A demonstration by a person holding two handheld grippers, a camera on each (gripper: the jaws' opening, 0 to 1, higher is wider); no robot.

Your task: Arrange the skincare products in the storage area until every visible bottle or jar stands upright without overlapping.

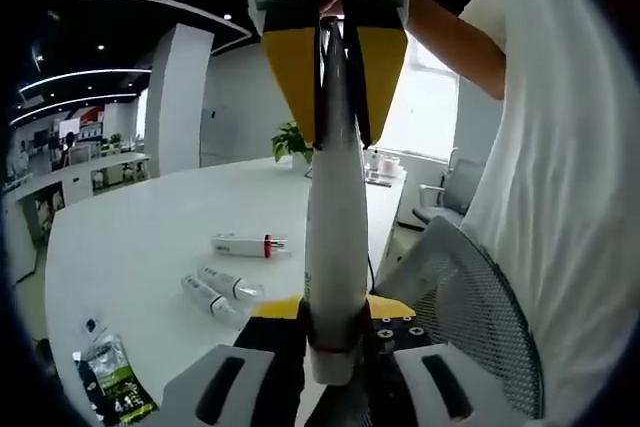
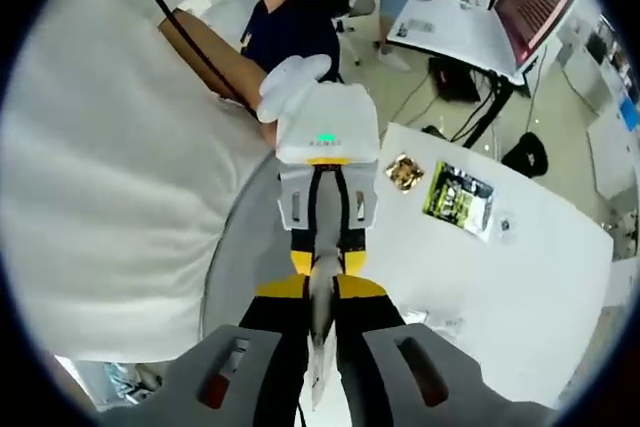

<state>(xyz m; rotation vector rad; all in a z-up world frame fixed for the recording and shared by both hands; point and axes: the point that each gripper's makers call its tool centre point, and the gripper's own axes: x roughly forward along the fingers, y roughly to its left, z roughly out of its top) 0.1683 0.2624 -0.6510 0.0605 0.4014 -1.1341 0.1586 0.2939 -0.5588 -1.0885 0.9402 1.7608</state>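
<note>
1. You are holding 1 white tube (image 1: 334,247) between both grippers; in the left gripper view it is running from 6 o'clock up toward 12 o'clock, its dark-banded end sitting between the left gripper (image 1: 335,372) jaws.
2. Your left gripper is clenching the tube's lower end, its yellow-tipped jaws pressing in on both sides.
3. Your right gripper (image 1: 334,97) is coming into that view from 12 o'clock, its yellow jaws pinching the tube's upper end.
4. In the right gripper view, the right gripper (image 2: 318,347) is gripping the tube's flat crimped end (image 2: 320,322) at 6 o'clock, and the left gripper (image 2: 322,247) is facing it just above centre.
5. On the white table (image 1: 140,237), 3 more tubes are lying flat toward 8 o'clock in the left gripper view: 1 with a red band (image 1: 250,245), and a pair (image 1: 220,289) side by side nearer you.
6. A green-and-black packet (image 1: 112,379) is lying on the table edge at 7 o'clock.
7. In the right gripper view, the green packet (image 2: 458,197) and a small gold packet (image 2: 405,172) are lying on the table (image 2: 540,287) around 2 o'clock.
8. A mesh-backed chair (image 1: 470,317) is standing at 4 o'clock in the left gripper view, beside your white shirt (image 1: 570,187).
</note>
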